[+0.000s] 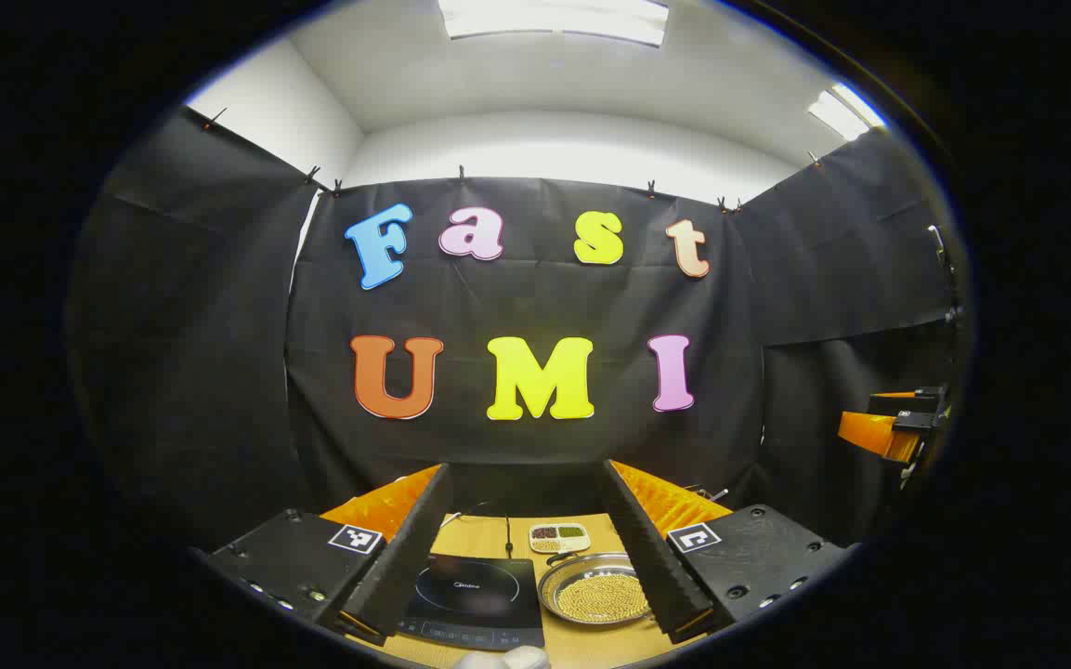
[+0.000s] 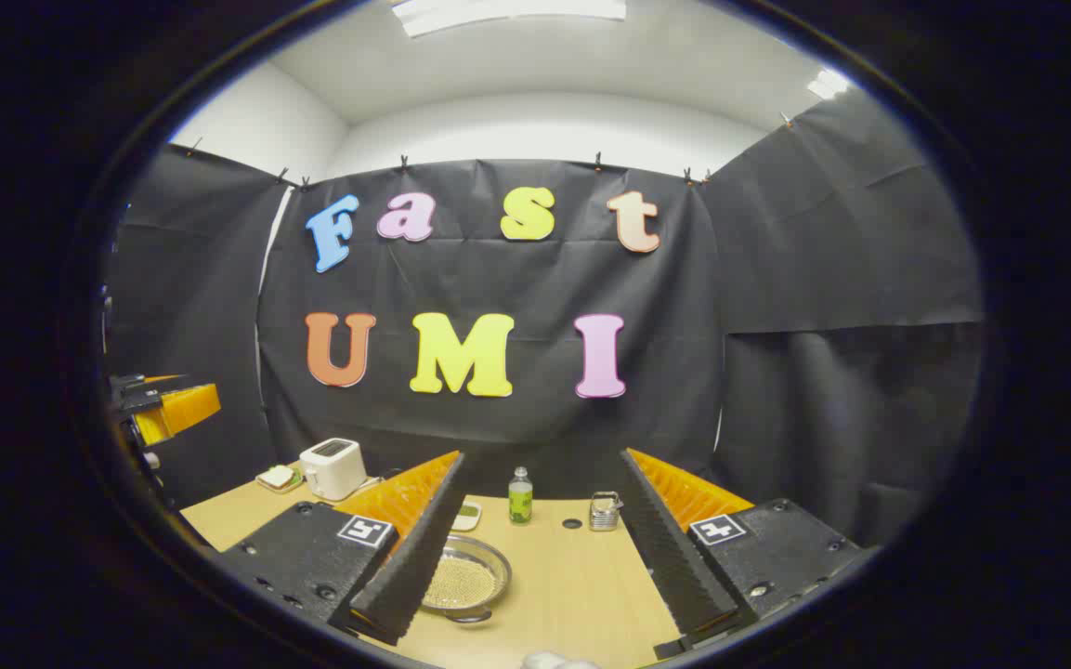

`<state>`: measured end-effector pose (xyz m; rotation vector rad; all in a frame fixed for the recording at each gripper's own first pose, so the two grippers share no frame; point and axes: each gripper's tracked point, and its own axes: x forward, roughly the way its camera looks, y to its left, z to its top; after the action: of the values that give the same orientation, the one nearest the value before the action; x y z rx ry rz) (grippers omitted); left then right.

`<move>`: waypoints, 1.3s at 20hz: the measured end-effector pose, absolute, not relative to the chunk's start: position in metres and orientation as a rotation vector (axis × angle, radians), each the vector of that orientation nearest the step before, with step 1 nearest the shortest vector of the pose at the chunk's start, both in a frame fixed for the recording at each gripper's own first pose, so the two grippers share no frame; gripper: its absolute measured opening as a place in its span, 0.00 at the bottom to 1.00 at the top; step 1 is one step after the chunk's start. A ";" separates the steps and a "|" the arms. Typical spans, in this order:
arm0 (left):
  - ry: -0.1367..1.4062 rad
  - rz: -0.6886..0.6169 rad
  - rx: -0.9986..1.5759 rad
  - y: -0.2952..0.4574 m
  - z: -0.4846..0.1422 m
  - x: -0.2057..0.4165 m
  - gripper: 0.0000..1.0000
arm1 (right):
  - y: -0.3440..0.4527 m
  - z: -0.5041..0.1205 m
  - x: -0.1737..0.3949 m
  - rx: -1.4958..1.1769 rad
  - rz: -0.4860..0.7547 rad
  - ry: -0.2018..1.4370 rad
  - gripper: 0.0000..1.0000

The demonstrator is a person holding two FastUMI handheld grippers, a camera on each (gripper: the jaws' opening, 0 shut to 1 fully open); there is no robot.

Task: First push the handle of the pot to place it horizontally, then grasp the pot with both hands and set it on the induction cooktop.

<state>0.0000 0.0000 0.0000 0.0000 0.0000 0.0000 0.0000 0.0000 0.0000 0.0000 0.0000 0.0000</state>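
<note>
In the left gripper view my left gripper (image 1: 528,474) stands open, high above the table. Below it, between its fingers, lie a black induction cooktop (image 1: 475,599) and, to its right, a shallow metal pan (image 1: 598,595) holding yellowish grains. My right gripper (image 2: 543,457) is open too, and the same metal pan (image 2: 463,581) shows by its left finger. A white rounded thing (image 1: 507,658) pokes in at the bottom edge of each view; I cannot tell what it is. The right gripper (image 1: 897,423) shows at the far right, the left gripper (image 2: 163,404) at the far left.
On the wooden table (image 2: 581,585) stand a white toaster (image 2: 333,467), a green bottle (image 2: 520,495), a small metal object (image 2: 603,511) and a small dish (image 2: 277,478). A divided dish of beans (image 1: 558,536) sits behind the pan. Black cloth walls close the booth.
</note>
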 end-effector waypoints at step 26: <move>0.019 0.033 -0.010 0.021 -0.009 -0.005 0.96 | 0.047 -0.032 0.011 -0.008 0.155 0.130 0.04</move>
<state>-0.0053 0.0208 -0.0092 -0.0101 0.0186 0.0333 0.0111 0.0467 -0.0323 -0.0078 0.1304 0.1551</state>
